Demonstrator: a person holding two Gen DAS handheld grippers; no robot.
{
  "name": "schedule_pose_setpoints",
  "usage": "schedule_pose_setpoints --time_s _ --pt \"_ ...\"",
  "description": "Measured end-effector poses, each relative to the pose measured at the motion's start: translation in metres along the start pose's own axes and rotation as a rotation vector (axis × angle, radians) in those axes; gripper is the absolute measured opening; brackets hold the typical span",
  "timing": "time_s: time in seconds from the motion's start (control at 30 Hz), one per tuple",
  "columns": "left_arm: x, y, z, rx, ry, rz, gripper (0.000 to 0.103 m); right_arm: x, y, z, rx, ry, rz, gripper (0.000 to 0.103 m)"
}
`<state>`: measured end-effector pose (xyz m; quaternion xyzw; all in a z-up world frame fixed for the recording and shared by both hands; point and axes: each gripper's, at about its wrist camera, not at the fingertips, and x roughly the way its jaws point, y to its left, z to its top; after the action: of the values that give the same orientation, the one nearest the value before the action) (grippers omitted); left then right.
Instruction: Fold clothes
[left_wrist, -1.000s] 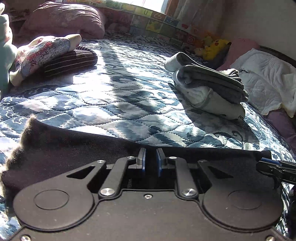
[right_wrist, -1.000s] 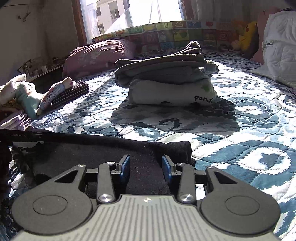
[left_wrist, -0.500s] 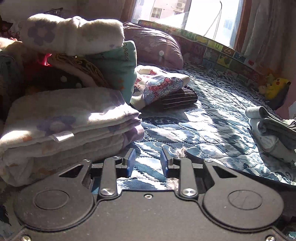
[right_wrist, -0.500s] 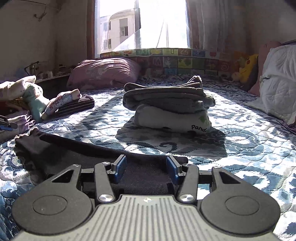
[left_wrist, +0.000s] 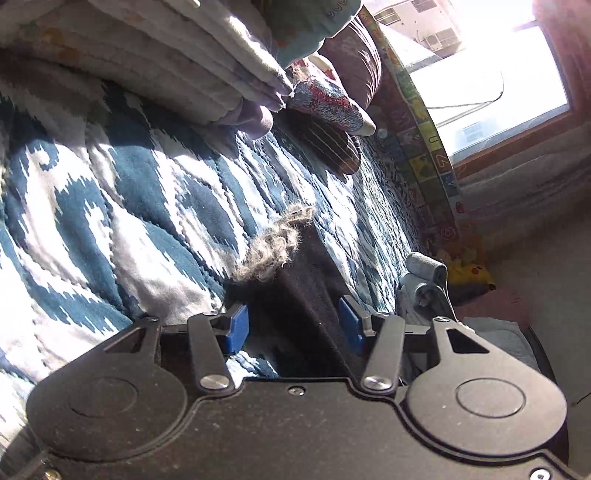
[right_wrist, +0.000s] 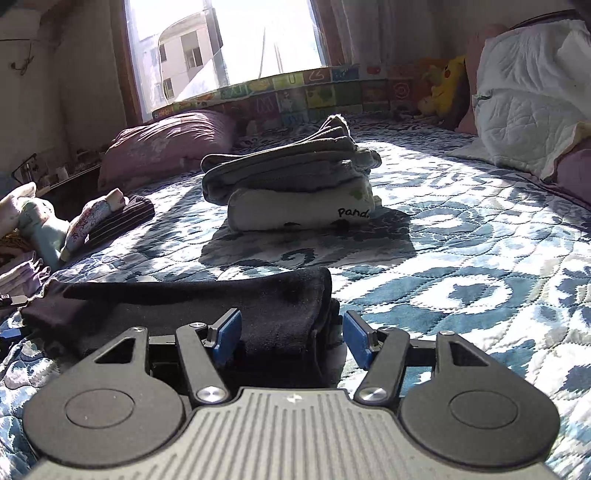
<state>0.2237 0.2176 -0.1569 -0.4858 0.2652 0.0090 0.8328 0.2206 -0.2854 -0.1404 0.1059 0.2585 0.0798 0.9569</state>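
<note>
Right wrist view: the dark garment lies flat on the blue and white quilt, folded into a long strip. Its thick folded end sits between the blue pads of the right gripper.
Right claw: wide apart, holding nothing. The cloth is between the pads, but they do not squeeze it.
Left wrist view: this camera is tipped over. The left gripper hangs over the other end of the garment, by its fuzzy trim.
Left claw: wide apart, holding nothing.
How it will handle: it looks soft, floppy and light. It would likely sag and bunch if lifted by one spot.
Where to hold: probably one end in each claw, pinching through all the layers.
Nearby: a folded pile of grey and white clothes sits well apart, further up the bed.
</note>
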Motion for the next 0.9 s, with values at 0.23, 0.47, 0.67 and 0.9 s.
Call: schedule_pose_setpoints --time_s 0.23,0.47,0.67,0.9 --pt "0.007 0.003 -0.002 -0.017 -0.07 -0.025 0.044 0.021 -0.014 -0.005 0.08 0.055 0.022 0.061" --pt "0.018 -0.009 -0.009 0.051 -0.089 -0.02 0.047 0.031 -0.009 -0.004 0.043 0.077 0.01 0.061" --pt "0.028 -0.01 -0.009 0.077 -0.089 -0.023 0.031 0.029 -0.019 -0.002 0.094 0.081 0.059 0.061" --pt "0.014 -0.026 -0.012 0.149 -0.14 -0.064 0.011 0.02 -0.042 0.002 0.233 0.06 0.186 0.049"
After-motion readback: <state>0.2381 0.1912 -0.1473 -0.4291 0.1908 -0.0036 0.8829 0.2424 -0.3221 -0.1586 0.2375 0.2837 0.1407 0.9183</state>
